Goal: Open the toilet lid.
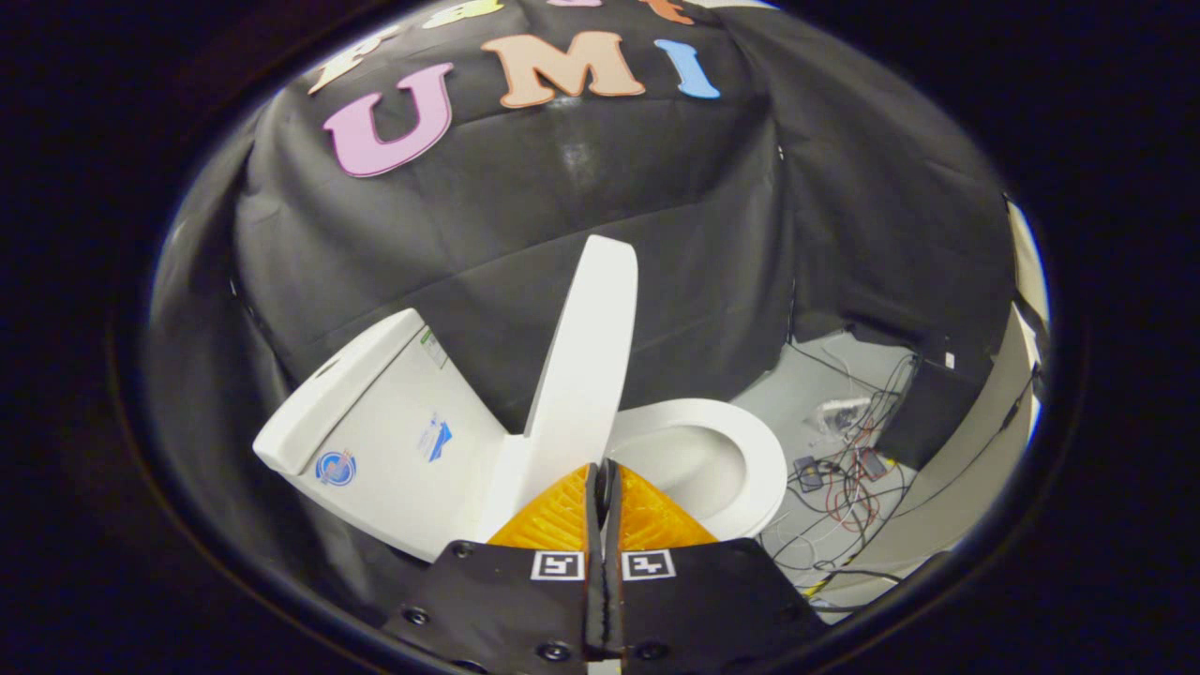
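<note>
Lid (pixel 586 366) stood raised, short of the tank (pixel 375 422), just beyond the gripper (pixel 603 473), jaws closed on nothing; unsupported, it risked dropping onto the seat (pixel 759 459).

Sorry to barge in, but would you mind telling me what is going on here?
A person is using a handheld tool to open a toilet lid. The lid now stands raised on edge, tilted toward the tank, with the bowl uncovered beside it. The tool's two orange fingers are pressed together with nothing between them, tips right at the lid's lower edge. Loose cables lie on the floor beyond the bowl.
</note>
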Demonstrator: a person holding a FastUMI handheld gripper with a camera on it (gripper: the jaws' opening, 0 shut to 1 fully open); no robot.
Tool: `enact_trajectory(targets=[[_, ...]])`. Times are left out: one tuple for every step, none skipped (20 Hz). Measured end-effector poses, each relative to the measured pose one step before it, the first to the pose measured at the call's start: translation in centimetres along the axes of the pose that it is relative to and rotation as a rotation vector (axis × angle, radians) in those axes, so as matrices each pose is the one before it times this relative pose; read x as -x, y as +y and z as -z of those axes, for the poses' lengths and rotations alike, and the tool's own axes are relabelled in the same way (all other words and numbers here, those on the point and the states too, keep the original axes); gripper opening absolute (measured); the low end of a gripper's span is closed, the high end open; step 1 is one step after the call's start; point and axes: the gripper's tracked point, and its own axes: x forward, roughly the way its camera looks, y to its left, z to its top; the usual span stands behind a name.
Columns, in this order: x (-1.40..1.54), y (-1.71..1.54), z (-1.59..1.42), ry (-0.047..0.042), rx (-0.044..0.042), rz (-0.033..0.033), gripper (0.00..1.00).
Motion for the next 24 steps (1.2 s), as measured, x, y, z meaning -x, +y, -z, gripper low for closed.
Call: enact_trajectory(targets=[[0.104,0.386,-0.095,-0.00276,0.00452,-0.00615,0.01],[0.118,0.403,-0.215,-0.0044,0.00358,-0.00654,0.01],[0.01,0.295,-0.138,-0.00271,0.00472,-0.00565,0.0],[0.057,0.359,-0.147,-0.00355,0.00671,-0.00548,0.0],[0.028,0.348,-0.117,-0.00341,0.00514,-0.0047,0.0],[0.084,0.464,-0.251,-0.00409,0.00593,-0.00553,0.0],[0.053,0.424,-0.17,-0.00431,0.00936,-0.00667,0.0],[0.036,0.394,-0.161,-0.00508,0.01096,-0.00566,0.01],[0.012,0.343,-0.065,-0.00276,0.0072,-0.00345,0.01],[0.008,0.378,-0.239,-0.00474,0.00949,-0.00255,0.01],[0.035,0.418,-0.088,-0.00153,0.01517,-0.004,0.01],[0.036,0.392,-0.178,-0.00314,0.0146,-0.0033,0.01],[0.007,0.342,-0.133,-0.00181,0.01206,-0.00406,0.01],[0.041,0.423,-0.193,-0.00299,0.01154,-0.00563,0.01],[-0.032,0.436,-0.143,-0.00461,0.01526,-0.00953,0.01],[0.197,0.255,-0.201,-0.00413,0.00261,-0.00284,0.01],[-0.108,0.193,-0.175,-0.00416,-0.00523,-0.00007,0.01],[0.042,0.303,-0.167,-0.00289,-0.00138,-0.0051,0.01],[-0.026,0.241,-0.016,-0.00419,0.00556,-0.00769,0.01],[0.015,0.457,-0.193,-0.00261,0.01352,-0.00527,0.01],[-0.02,0.811,-0.129,-0.00324,0.01192,-0.00316,0.01],[-0.084,0.656,-0.191,-0.00236,0.01622,-0.00474,0.01],[0.021,0.406,-0.098,-0.00763,0.0117,-0.00662,0.01],[-0.023,0.362,-0.197,-0.00794,0.00242,-0.0066,0.01]])
